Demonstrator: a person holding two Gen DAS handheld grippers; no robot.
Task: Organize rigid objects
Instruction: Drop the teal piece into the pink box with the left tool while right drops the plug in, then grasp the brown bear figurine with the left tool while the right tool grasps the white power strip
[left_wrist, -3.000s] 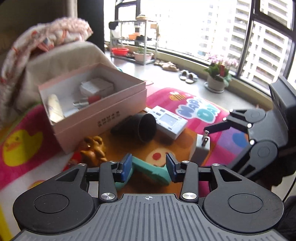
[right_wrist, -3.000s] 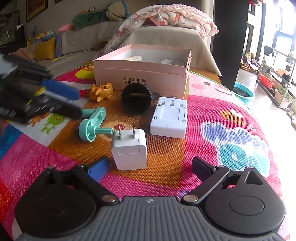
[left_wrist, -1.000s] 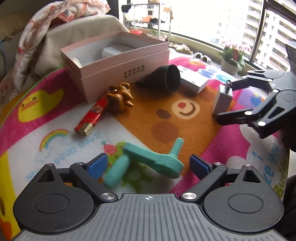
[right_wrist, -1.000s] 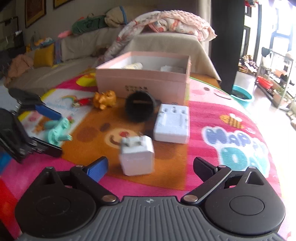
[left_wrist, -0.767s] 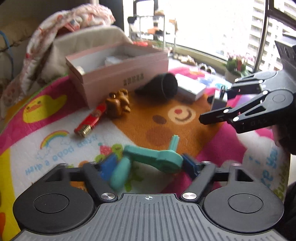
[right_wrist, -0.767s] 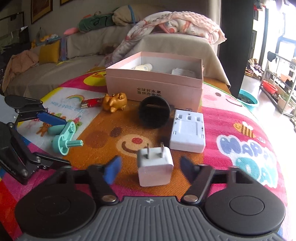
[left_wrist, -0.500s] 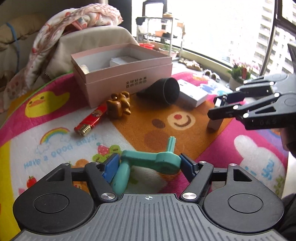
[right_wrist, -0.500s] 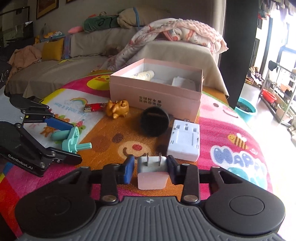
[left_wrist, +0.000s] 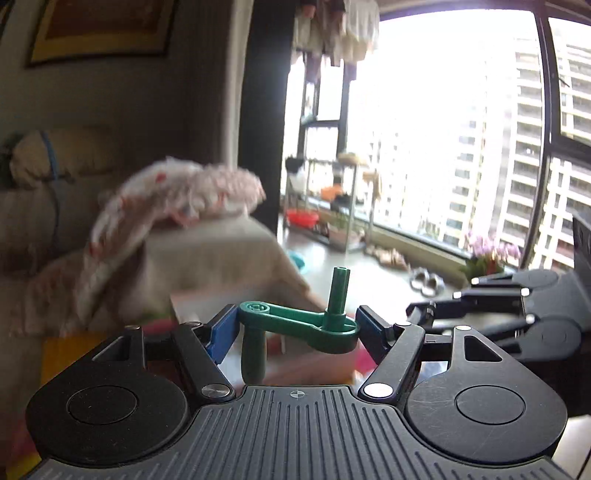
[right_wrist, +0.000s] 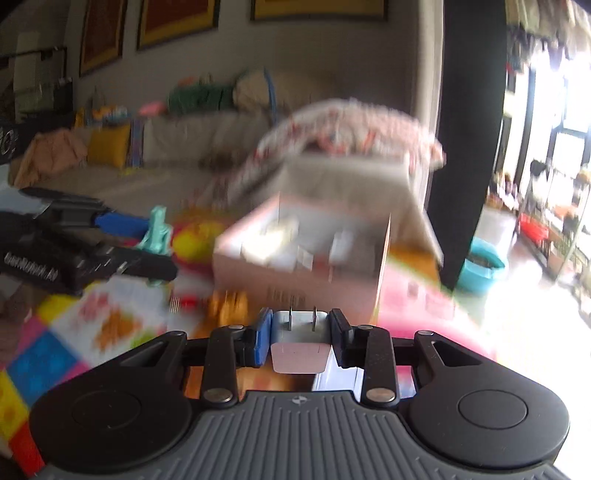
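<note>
Half a second ago both grippers were closing on items resting on the mat; now the left gripper (left_wrist: 295, 323) clamps the green crank (left_wrist: 295, 325) and the right gripper (right_wrist: 298, 338) clamps the white plug (right_wrist: 299, 341), both lifted clear; the pink box (right_wrist: 295, 273) lies ahead, likely their destination.

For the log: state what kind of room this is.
Most likely a living room in a high-rise flat. A sofa piled with cushions lines the wall under framed pictures, a colourful play mat covers the surface below, and the big window looks out on apartment towers.
</note>
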